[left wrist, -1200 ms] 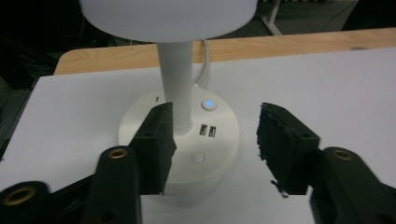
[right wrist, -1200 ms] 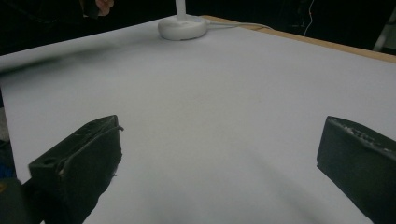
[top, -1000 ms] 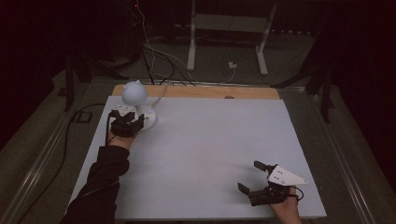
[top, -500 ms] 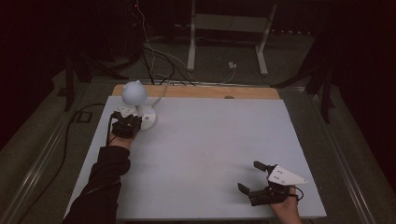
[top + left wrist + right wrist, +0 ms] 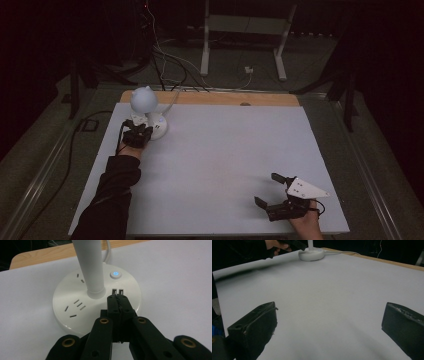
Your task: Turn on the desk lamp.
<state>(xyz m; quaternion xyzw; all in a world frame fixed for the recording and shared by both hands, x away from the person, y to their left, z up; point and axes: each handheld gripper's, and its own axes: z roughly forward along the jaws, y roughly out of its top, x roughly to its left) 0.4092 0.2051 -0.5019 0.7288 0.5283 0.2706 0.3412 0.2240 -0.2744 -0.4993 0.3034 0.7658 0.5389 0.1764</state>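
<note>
Left gripper (image 5: 117, 298) has dipped onto the lamp base (image 5: 75, 315), jaws just closing, now pinched together on nothing, tips seemingly touching it | right gripper (image 5: 272, 190) gapes wide, empty | lamp at table's (image 5: 225, 165) far-left corner.

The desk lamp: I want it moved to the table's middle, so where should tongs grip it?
Judging by its shape, grip the upright white stem just above the round base, coming in level from the person's side. The base looks too wide and flat for the tongs; the stem is narrow.

The lamp's stem (image 5: 90, 265) ran out past the top edge. The left hand-held gripper (image 5: 117, 300) hid part of the round base (image 5: 75, 312), and the markings beside its sockets were too small to read.
</note>
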